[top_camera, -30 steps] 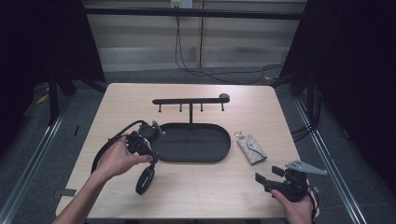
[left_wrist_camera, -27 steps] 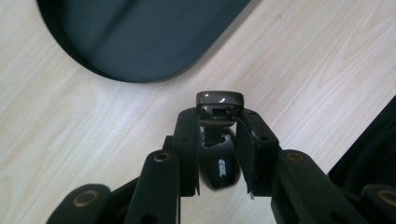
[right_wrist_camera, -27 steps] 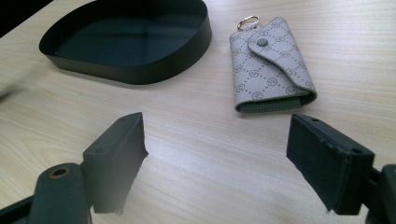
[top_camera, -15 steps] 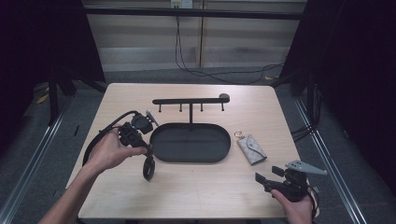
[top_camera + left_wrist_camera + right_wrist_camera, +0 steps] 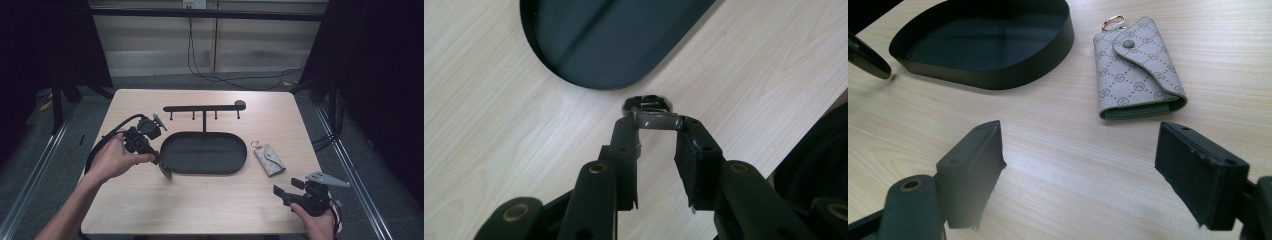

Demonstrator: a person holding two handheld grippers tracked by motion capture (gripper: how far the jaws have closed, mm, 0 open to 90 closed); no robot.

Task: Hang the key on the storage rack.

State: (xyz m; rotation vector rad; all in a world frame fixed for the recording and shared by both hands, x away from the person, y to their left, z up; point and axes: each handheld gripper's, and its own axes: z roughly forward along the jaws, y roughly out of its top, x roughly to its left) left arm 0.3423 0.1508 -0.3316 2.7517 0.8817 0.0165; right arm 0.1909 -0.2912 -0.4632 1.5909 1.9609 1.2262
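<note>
My left gripper [image 5: 159,161] is shut on a pair of dark sunglasses [image 5: 165,172], which hang off the table beside the left end of the black oval tray [image 5: 241,150]. In the left gripper view the jaws [image 5: 656,137] pinch a thin brownish bar of the sunglasses [image 5: 653,120], with the tray [image 5: 614,45] beyond. My right gripper [image 5: 286,187] rests open near the table's front right corner. Its jaws [image 5: 1078,150] stand wide with nothing between them, pointing at a beige patterned key pouch [image 5: 1138,70] and the tray [image 5: 998,75].
A black rack with hooks [image 5: 204,108] stands behind the tray. The key pouch [image 5: 269,159] lies right of the tray, its ring toward the back. The left gripper's cable [image 5: 102,142] loops over the table's left side.
My left hand has lifted the sunglasses off the table and drawn them back toward the tray's left end. The right hand has stayed put.
</note>
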